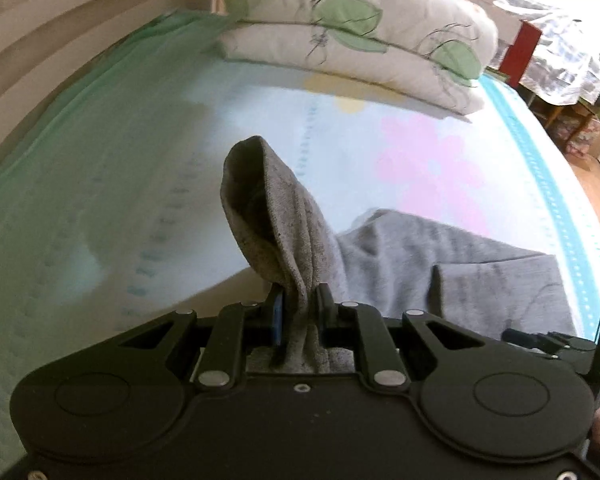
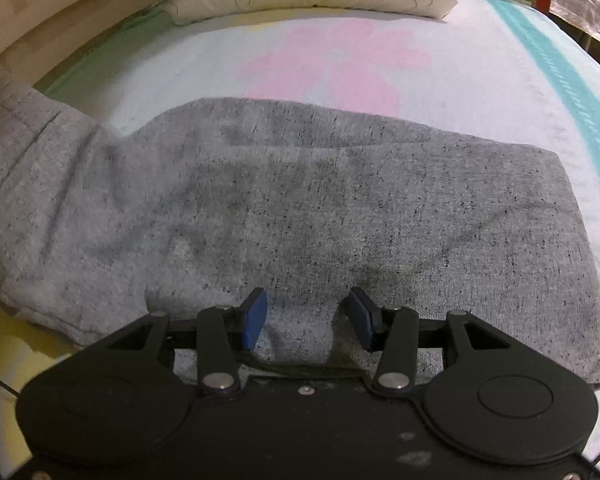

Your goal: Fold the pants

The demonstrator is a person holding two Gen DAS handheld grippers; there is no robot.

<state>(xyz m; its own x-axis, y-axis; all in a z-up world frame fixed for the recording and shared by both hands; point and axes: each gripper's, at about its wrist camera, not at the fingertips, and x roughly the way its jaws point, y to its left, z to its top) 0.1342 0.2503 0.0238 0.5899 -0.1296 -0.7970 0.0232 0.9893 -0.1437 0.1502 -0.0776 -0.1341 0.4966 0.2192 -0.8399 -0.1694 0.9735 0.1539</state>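
Open bedsheet (image 1: 148,168) ahead and left, pillow (image 1: 360,36) blocking the far end, headboard (image 1: 60,32) walling the left side

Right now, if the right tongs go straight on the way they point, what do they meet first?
Probably the grey pants: the open right tongs point down at that cloth, which fills the gap between the pads. Depth is unclear.

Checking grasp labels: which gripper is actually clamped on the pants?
The left gripper: gray pants bunch between its closed fingers. The right gripper is open over them.
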